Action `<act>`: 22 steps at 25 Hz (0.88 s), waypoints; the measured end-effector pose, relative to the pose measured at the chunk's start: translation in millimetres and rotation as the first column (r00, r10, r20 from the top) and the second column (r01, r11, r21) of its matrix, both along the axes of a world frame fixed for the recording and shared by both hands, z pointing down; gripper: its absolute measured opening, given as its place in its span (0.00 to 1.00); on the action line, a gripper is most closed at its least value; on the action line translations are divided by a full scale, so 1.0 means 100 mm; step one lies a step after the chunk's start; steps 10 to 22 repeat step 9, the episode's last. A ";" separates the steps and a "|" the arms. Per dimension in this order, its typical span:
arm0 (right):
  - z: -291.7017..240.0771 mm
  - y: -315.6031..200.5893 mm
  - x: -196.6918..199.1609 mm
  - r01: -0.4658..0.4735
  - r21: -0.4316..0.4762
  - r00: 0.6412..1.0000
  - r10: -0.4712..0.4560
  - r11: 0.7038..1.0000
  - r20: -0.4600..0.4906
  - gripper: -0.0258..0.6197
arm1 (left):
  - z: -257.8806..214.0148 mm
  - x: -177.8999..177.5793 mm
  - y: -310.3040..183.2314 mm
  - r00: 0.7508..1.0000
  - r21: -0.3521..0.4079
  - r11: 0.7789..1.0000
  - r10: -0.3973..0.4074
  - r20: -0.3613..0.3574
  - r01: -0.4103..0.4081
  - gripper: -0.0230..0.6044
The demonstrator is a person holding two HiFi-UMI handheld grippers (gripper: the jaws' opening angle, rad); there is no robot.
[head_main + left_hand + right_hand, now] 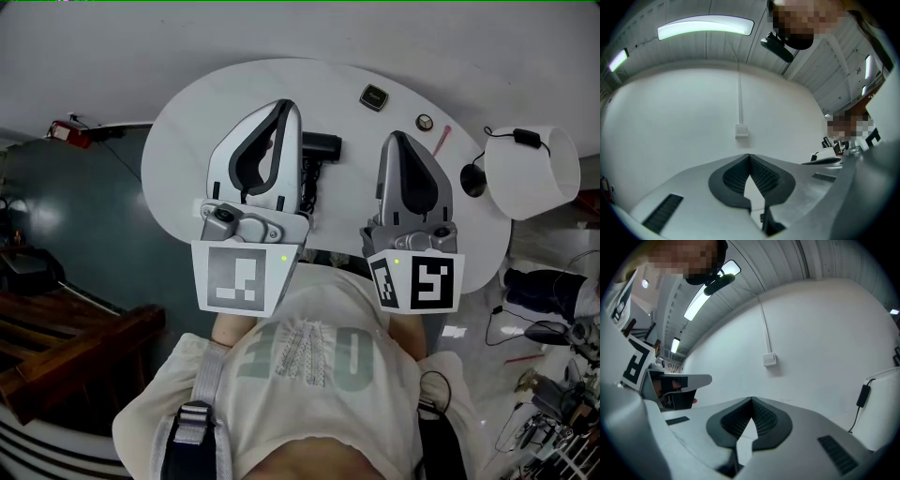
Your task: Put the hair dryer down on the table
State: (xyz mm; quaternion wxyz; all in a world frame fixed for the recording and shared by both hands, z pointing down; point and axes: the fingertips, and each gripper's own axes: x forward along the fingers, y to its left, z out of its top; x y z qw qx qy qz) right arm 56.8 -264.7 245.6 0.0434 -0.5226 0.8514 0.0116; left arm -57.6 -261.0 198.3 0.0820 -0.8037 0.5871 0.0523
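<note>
Both pairs of tongs are closed and empty. We find the left tongs [284, 105] with their ribbed pads [764, 174] met at the tips in the left gripper view. Nothing is between them, and only bare white wall lies beyond. The right tongs [395, 137] show the same in the right gripper view: pads [765, 418] together, nothing caught.

The hair dryer [322, 146], black, lies on the white oval counter [187, 112]. In the head view the left tongs are just left of the hair dryer and cover part of it. The right tongs are to its right, apart from it. Both gripper views face the wall rather than downward and neither shows the hair dryer, so we judge that neither pair touches it.

Further right of the hair dryer we note a small dark case [374, 97]. Well to its right, at the counter's end, is a lamp with a white shade [530, 169].

Our assessment is that the placing itself is done: the hair dryer is on the counter and released. We cannot confirm that it rests flat along its whole length, since the left tongs hide part of it. We judge that little or nothing is left beyond drawing the tongs away from it.
</note>
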 end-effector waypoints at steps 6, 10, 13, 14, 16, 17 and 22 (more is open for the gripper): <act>-0.02 0.03 0.03 -0.024 0.009 1.000 0.024 1.000 0.000 0.05 | 0.01 -0.01 0.02 1.000 0.002 1.000 0.010 -0.010 -0.010 0.05; -0.01 0.05 0.06 -0.028 0.011 1.000 0.028 1.000 -0.002 0.05 | 0.03 0.01 0.01 1.000 -0.001 1.000 0.013 -0.008 -0.013 0.05; -0.01 0.05 0.06 -0.028 0.011 1.000 0.028 1.000 -0.002 0.05 | 0.03 0.01 0.01 1.000 -0.001 1.000 0.013 -0.008 -0.013 0.05; -0.01 0.05 0.06 -0.028 0.011 1.000 0.028 1.000 -0.002 0.05 | 0.03 0.01 0.01 1.000 -0.001 1.000 0.013 -0.008 -0.013 0.05; -0.01 0.05 0.06 -0.028 0.011 1.000 0.028 1.000 -0.002 0.05 | 0.03 0.01 0.01 1.000 -0.001 1.000 0.013 -0.008 -0.013 0.05; -0.01 0.05 0.06 -0.028 0.011 1.000 0.028 1.000 -0.002 0.05 | 0.03 0.01 0.01 1.000 -0.001 1.000 0.013 -0.008 -0.013 0.05; -0.01 0.05 0.06 -0.028 0.011 1.000 0.028 1.000 -0.002 0.05 | 0.03 0.01 0.01 1.000 -0.001 1.000 0.013 -0.008 -0.013 0.05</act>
